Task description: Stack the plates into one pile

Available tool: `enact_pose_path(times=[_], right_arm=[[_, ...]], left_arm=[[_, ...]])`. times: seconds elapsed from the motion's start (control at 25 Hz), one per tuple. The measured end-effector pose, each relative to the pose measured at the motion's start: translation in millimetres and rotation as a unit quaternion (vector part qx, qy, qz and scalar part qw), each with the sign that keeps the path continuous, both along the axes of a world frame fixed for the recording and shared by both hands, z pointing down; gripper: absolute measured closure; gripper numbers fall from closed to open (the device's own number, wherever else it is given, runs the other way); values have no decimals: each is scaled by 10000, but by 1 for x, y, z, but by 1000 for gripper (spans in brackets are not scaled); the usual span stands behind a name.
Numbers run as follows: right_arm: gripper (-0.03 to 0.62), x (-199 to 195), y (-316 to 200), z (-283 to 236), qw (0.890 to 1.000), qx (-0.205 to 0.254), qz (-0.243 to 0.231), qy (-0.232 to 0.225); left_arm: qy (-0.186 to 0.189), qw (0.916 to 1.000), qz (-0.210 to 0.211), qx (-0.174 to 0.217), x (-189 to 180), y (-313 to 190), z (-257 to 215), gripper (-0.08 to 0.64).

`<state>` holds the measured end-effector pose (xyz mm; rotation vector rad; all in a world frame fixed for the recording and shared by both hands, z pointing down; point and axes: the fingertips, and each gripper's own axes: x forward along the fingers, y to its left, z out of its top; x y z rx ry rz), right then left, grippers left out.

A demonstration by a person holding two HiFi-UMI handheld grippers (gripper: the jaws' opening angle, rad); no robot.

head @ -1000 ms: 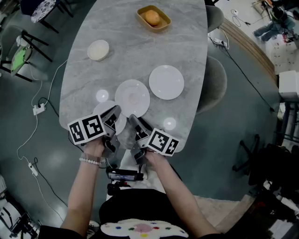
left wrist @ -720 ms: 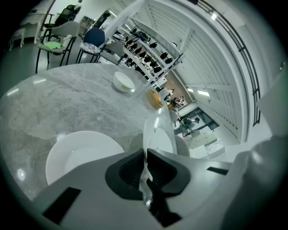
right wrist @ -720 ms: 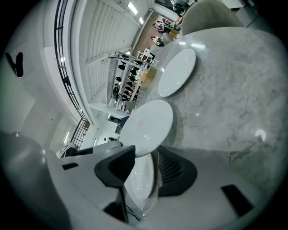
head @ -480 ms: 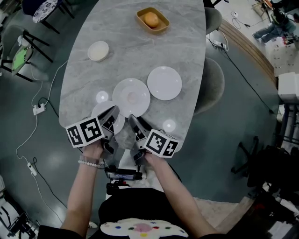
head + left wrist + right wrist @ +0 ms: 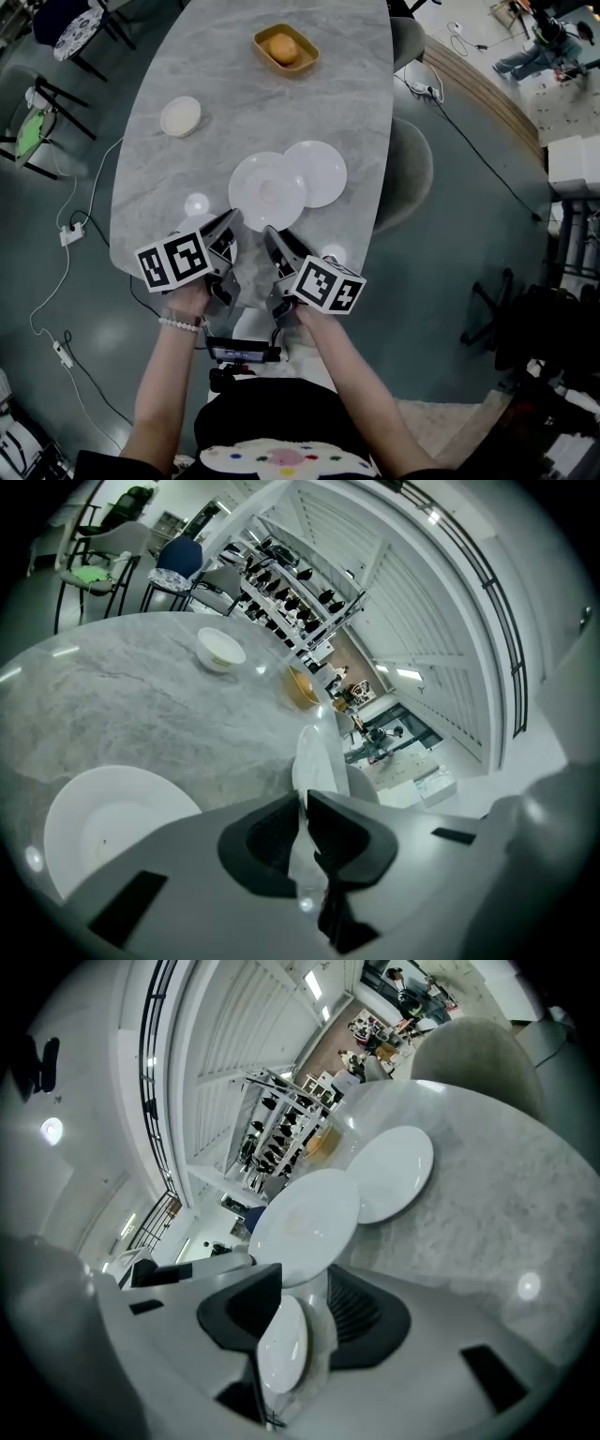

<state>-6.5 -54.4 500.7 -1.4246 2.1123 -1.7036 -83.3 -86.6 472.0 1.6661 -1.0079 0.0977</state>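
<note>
While the left tongs (image 5: 304, 819) pinch the rim of the near plate (image 5: 315, 754), seen edge-on and, I judge, raised just off the bench (image 5: 169, 178), the right tongs (image 5: 302, 1299) stand spread around what looks to be the same plate, pads not pressing it. To do this step well, hold the plate level, bring it over the middle plate (image 5: 267, 190) and centre it before lowering. A one-sided rim grip could let it tip, so the right tongs should steady it. The middle plate's rim lies over the edge of the right plate (image 5: 326, 169), so the pile may sit crooked. A small bowl (image 5: 180, 116) at the left and a tray (image 5: 306, 62) with an orange thing (image 5: 282, 47) stand well clear.
</note>
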Motion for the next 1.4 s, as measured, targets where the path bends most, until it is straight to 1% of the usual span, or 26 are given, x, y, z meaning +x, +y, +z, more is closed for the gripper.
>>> enact_pose_path(times=[0.32, 0.48, 0.72, 0.92, 1.12, 1.32, 1.4], right_arm=[[437, 38, -16, 0, 9991, 77, 190, 374], [437, 58, -22, 3, 9983, 24, 339, 479], [437, 85, -31, 10, 9962, -115, 424, 746], [437, 97, -38, 18, 9941, -204, 493, 949], [436, 104, -41, 28, 9920, -317, 454, 1137], [434, 102, -44, 35, 9932, -412, 351, 1026], [428, 104, -43, 39, 9923, -459, 317, 1102]], left_arm=[[44, 9996, 290, 43, 37, -19, 4, 522], [100, 9991, 413, 1, 58, -27, 10, 520], [110, 9984, 548, -95, 83, -38, 22, 515], [47, 9984, 530, -180, 94, -45, 32, 514], [7, 9985, 460, -306, 99, -47, 43, 512], [-55, 9983, 410, -419, 102, -49, 54, 509], [-101, 9981, 388, -464, 102, -48, 58, 508]])
